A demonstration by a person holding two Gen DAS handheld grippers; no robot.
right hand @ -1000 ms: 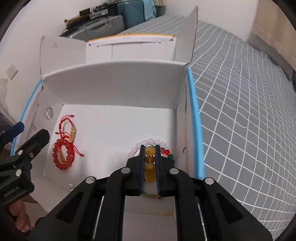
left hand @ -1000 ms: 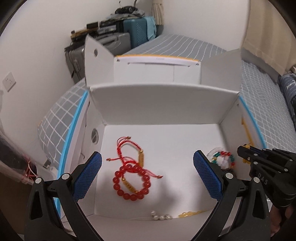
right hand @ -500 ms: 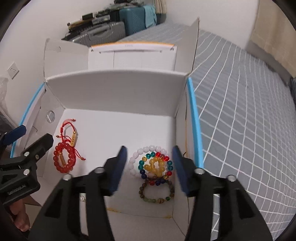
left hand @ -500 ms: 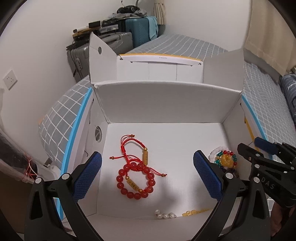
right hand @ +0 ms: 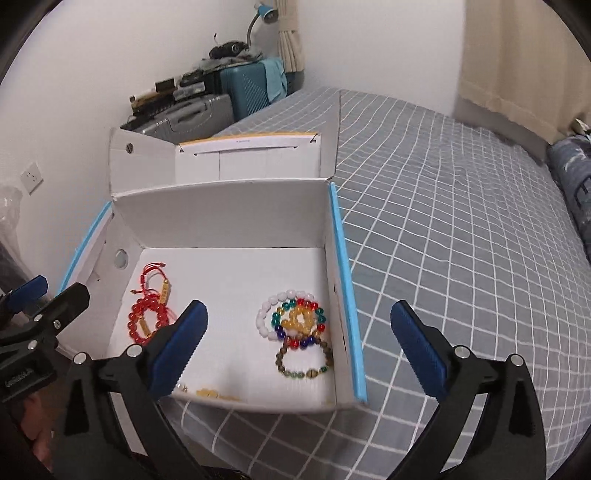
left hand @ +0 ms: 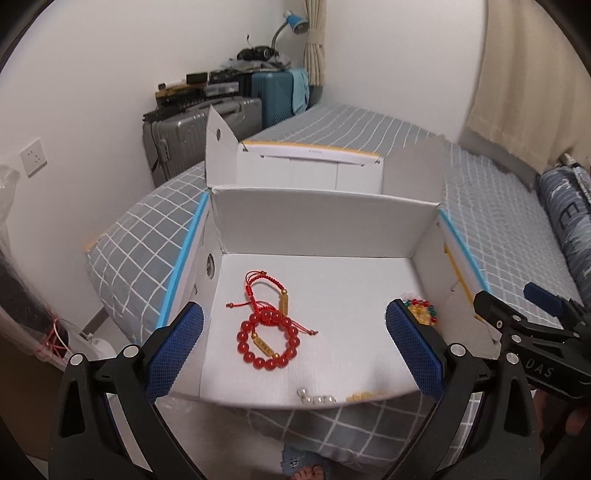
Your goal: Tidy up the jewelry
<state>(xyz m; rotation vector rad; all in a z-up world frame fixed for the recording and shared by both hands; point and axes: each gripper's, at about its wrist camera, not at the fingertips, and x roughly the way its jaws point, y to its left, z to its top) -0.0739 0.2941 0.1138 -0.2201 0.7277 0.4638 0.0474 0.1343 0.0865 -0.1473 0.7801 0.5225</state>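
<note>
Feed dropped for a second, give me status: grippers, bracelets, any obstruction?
Left gripper open, empty. Right gripper open, empty. Red bracelets box left; mixed bead bracelets stacked at right wall. Loose pearls at front edge; nothing blocking.

Right tongs [right hand: 297, 345] agape over white box [right hand: 221, 210]; stacked bead bracelets [right hand: 297, 328] inside, right wall-side

Bedroom, domestic: bed [right hand: 461, 229] under grey checked sheet; suitcases [left hand: 199, 129] stacked against white wall; desk lamp [left hand: 291, 22]; cream curtain [right hand: 517, 62]; wall socket [left hand: 33, 158].
</note>
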